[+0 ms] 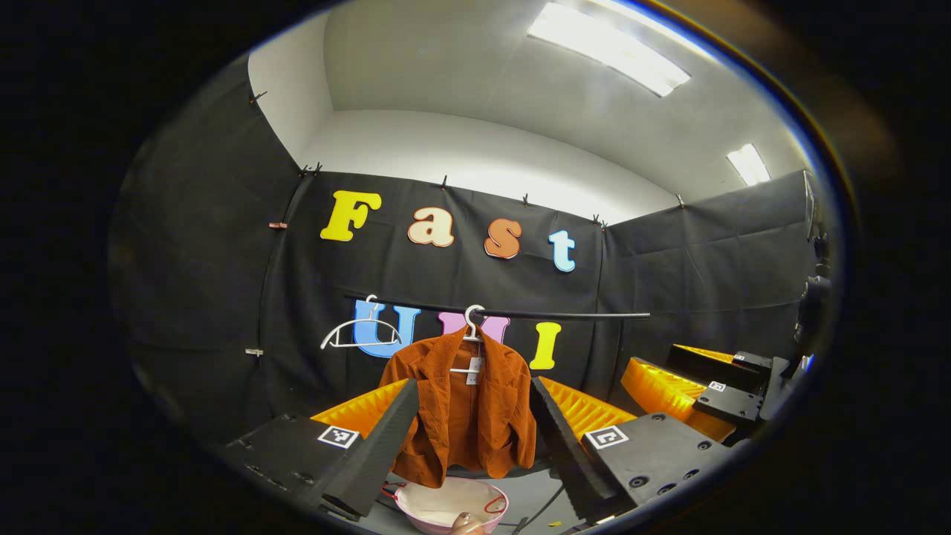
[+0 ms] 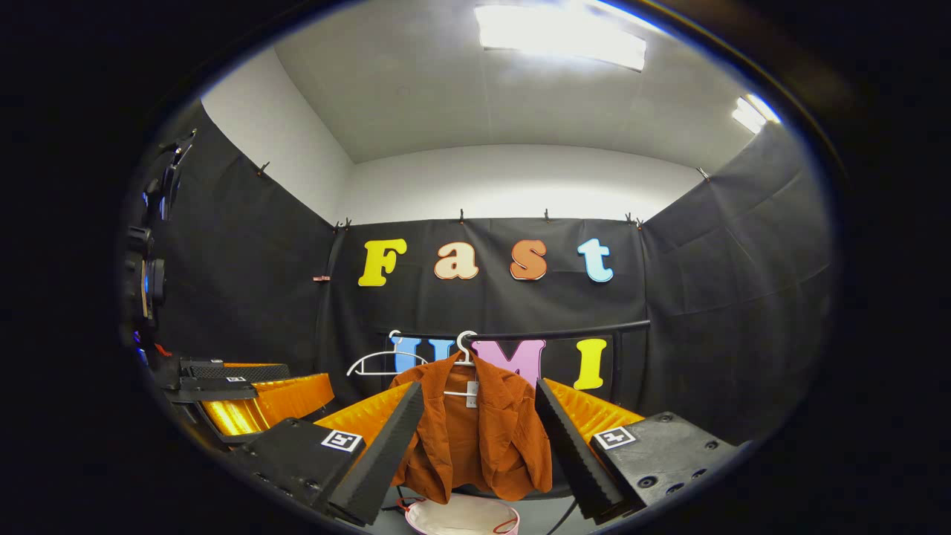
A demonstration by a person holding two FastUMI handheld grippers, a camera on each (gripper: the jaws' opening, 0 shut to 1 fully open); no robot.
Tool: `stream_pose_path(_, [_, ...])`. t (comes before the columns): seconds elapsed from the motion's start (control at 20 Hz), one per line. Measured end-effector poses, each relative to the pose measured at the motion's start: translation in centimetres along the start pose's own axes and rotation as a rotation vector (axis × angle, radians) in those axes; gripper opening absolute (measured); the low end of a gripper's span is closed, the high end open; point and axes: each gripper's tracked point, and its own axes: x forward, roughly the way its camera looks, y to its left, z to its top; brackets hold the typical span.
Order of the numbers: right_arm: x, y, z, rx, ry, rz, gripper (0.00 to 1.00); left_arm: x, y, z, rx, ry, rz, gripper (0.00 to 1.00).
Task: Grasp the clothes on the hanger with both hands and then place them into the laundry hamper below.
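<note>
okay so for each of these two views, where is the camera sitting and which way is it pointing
Left gripper view: rides the open left gripper, facing the orange jacket on its hanger; the right gripper shows at right.
Right gripper view: rides the open right gripper, facing the same jacket; the left gripper shows at left.
Shared: jacket, rail, empty hanger, pink hamper below.

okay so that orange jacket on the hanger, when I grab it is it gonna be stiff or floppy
Probably floppy: the orange jacket hangs in soft folds from its white hanger, front open, hem uneven. It would likely sag and bunch between the jaws. The ribbed-looking cloth probably won't be slippery. The hanger's hook might snag on the rail.
</note>
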Motion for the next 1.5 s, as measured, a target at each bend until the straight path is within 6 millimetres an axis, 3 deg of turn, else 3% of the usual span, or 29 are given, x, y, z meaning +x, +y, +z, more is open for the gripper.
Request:
stream_pose_path(0.6, [-0.3,1.5,-1.8,-0.016,0.037,-0.065,0.97,0.2,2.4,-1.0,-0.020,0.035,-0.059,0.94])
stream_pose_path(0.9, [1.8,1.4,-3.0,-0.026,0.053,-0.070,0.97,2.0,2.9,-1.2,-0.037,0.030,-0.065,0.94])
stream_pose_path(1.2, [7.1,-0.2,-6.2,-0.031,0.064,-0.069,0.97,7.1,3.9,-2.8,-0.022,0.030,-0.051,0.94])
stream_pose_path(1.5, [16.2,-2.2,-11.0,0.000,0.090,-0.009,0.97,15.7,5.0,-4.9,0.002,0.024,-0.015,0.94])
